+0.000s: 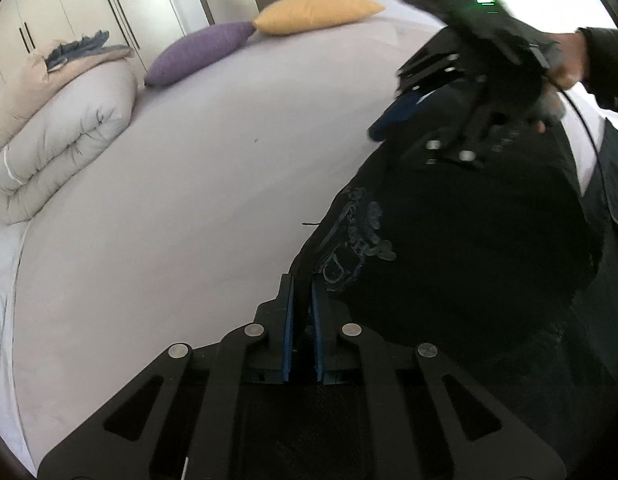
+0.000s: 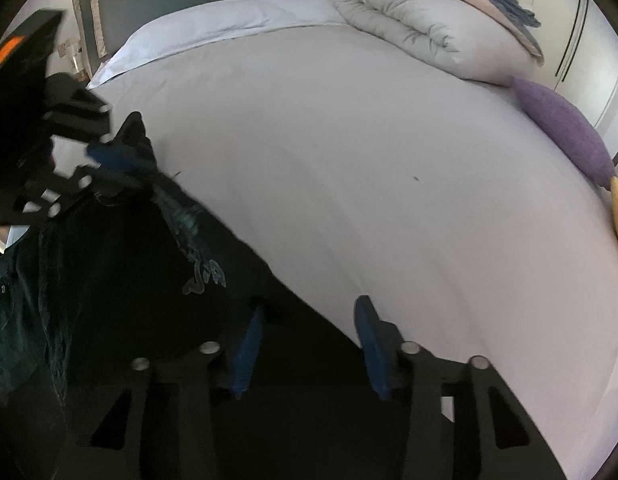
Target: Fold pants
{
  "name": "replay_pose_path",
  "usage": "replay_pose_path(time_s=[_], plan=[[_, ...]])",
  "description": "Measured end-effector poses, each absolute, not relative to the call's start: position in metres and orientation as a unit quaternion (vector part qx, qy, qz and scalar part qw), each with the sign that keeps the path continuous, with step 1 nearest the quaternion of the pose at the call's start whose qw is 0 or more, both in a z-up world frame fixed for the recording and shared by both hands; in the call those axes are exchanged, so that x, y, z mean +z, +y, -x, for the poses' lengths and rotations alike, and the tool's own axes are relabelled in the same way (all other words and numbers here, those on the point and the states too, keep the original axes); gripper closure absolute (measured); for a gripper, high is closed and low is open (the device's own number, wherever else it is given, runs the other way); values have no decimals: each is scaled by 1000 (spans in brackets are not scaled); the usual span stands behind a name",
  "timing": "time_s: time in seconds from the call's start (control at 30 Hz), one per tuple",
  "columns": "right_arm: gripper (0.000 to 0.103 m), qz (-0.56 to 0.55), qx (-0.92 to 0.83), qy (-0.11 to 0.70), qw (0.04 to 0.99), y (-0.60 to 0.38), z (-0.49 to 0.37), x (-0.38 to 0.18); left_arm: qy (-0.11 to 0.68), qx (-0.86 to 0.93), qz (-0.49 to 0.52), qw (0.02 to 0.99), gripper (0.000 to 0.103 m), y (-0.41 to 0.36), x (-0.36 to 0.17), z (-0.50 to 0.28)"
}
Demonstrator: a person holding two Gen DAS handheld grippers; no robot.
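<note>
Left wrist: pants [image 1: 449, 248] pinched between fingers [image 1: 288, 320].

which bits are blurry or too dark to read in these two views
Left wrist view: the right gripper is motion-smeared, and the black pants lose fold detail, only the grey print showing. Right wrist view: the left gripper is blurred, the pants near-black; the bed bulges from fisheye.
</note>
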State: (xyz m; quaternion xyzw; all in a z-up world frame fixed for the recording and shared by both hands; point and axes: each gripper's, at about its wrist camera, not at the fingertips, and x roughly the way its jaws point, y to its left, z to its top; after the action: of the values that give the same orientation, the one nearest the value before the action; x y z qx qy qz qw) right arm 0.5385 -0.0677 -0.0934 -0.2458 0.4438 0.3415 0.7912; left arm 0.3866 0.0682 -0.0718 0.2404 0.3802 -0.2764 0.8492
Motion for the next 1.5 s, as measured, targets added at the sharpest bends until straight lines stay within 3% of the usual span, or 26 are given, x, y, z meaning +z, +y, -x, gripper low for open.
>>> replay_pose_path(time_s=[0.1,0.13,0.17,0.63,1.07,1.5], plan=[[78,237,346,460,782,-65,-543,-94,377,-275,-235,853,96,74,-71,-384],[91,233,349,463,780,-63,-541,-92,375,-275,-231,855,96,86,-72,-369],[94,229,350,463,782,-60,-539,-89,375,-272,-226,857,96,88,-73,-370],[97,203,385,406,804,-13,-403,-57,367,-257,-173,877,96,127,-38,-285],[98,427,309,347,776,3,-187,-97,374,-314,-226,843,96,123,-65,-110],[99,528,281,309,740,29,-81,-133,378,-303,-250,838,96,121,-88,-24]])
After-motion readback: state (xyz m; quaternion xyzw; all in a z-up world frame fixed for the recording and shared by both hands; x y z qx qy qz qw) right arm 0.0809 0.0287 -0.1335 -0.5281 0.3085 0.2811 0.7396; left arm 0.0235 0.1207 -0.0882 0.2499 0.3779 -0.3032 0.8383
